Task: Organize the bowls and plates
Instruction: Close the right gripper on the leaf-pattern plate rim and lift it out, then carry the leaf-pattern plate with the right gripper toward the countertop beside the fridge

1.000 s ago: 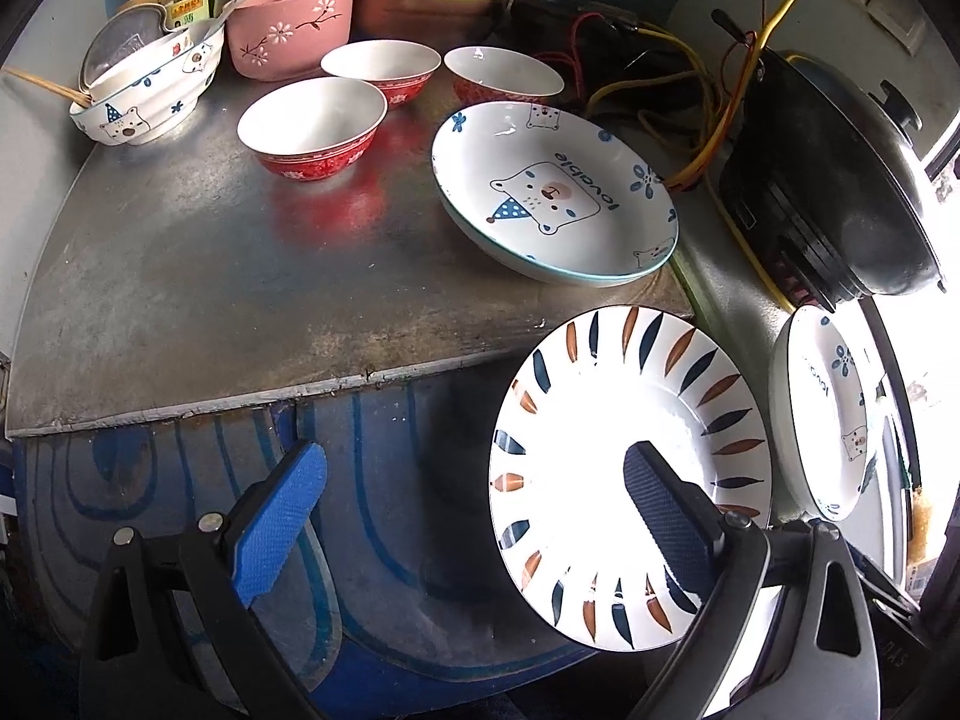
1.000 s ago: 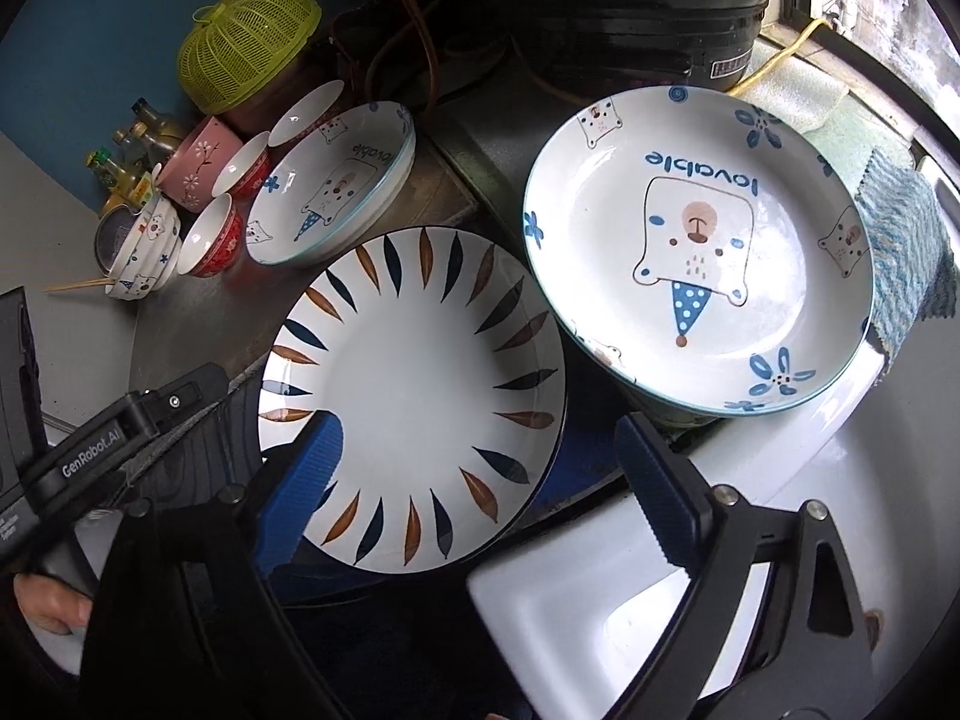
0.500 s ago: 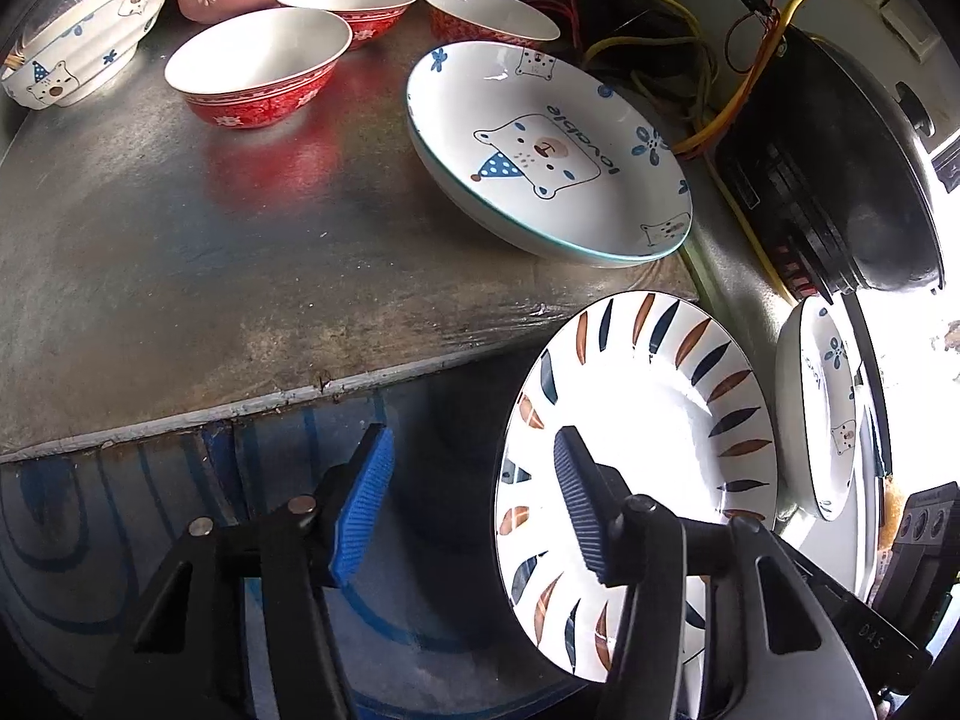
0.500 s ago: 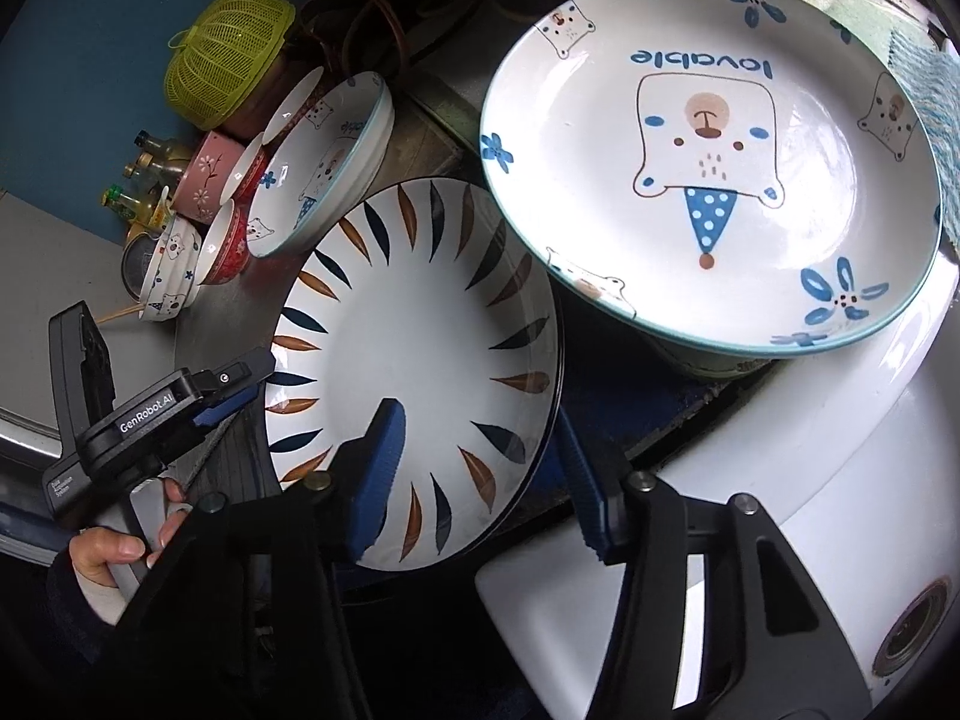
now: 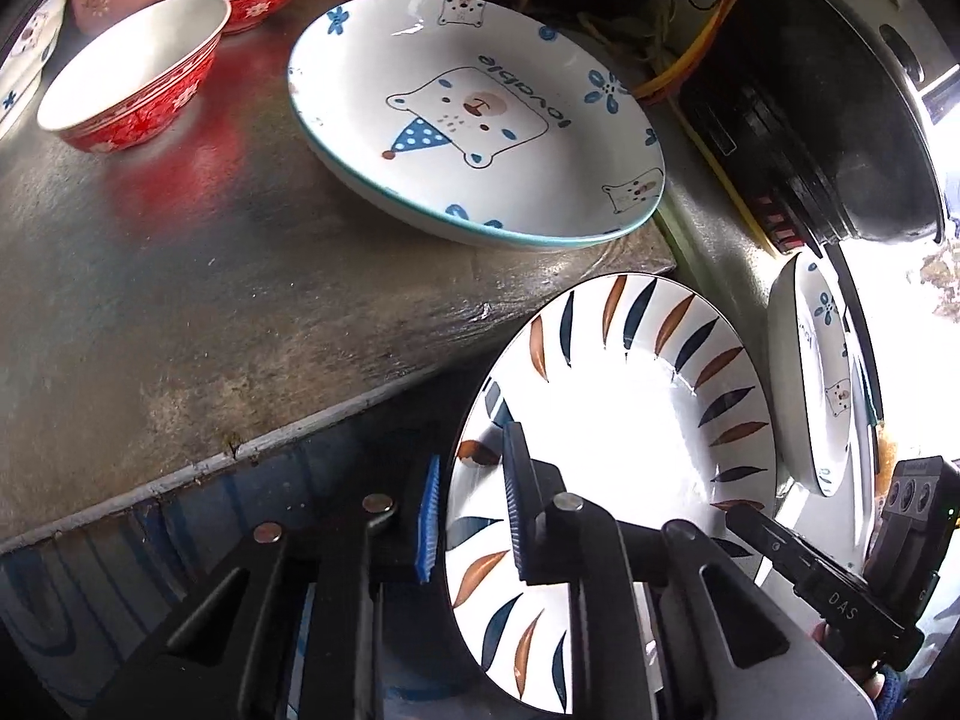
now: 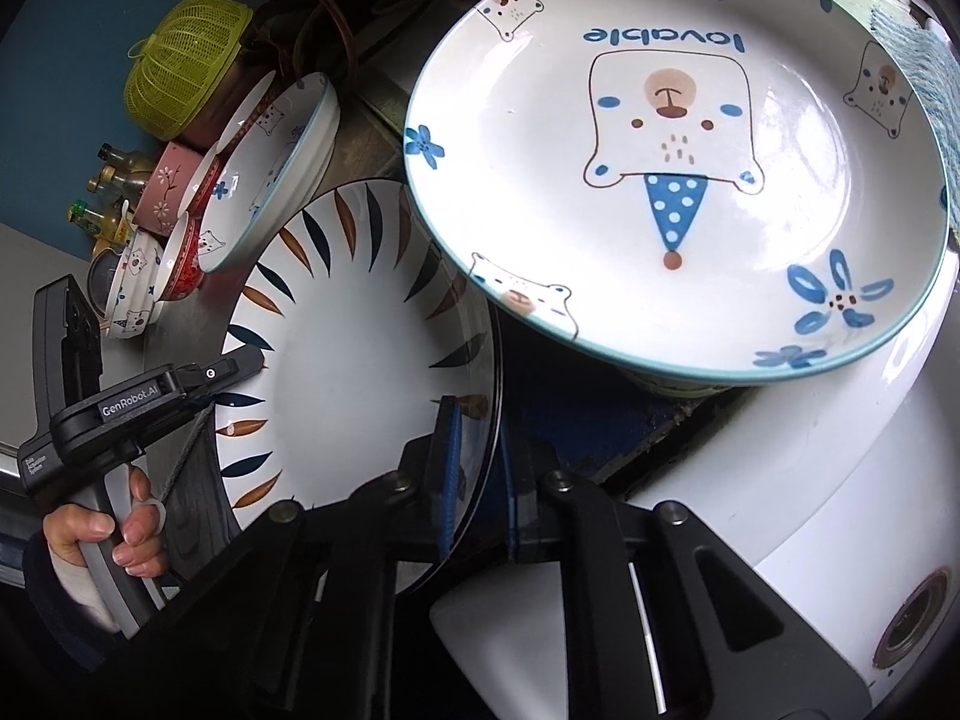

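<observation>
The leaf plate [image 5: 618, 420], white with dark blue and brown strokes round its rim, sits tilted off the front edge of the metal counter [image 5: 180, 276], over the blue surface below, held at two opposite sides. On its left rim the left gripper [image 5: 471, 522] has just been closing and now pinches the edge, one blue pad beneath and one dark pad on the face. In the right wrist view a hand [image 6: 114, 531] holds that gripper's handle. On the plate's right rim the right gripper [image 6: 477, 474] has likewise just been closing and clamps the edge between its two pads.

Across the counter from left to right stand a red bowl [image 5: 132, 75], two more red bowls and a pink one behind it, then a bear plate [image 5: 474, 114] resting flat near the counter's corner. Right of the leaf plate a second bear plate [image 6: 672, 162] overlaps its far rim from above. A yellow-green basket [image 6: 186, 66] sits at the back of the counter. A white sink [image 6: 810, 540] lies at the far right.
</observation>
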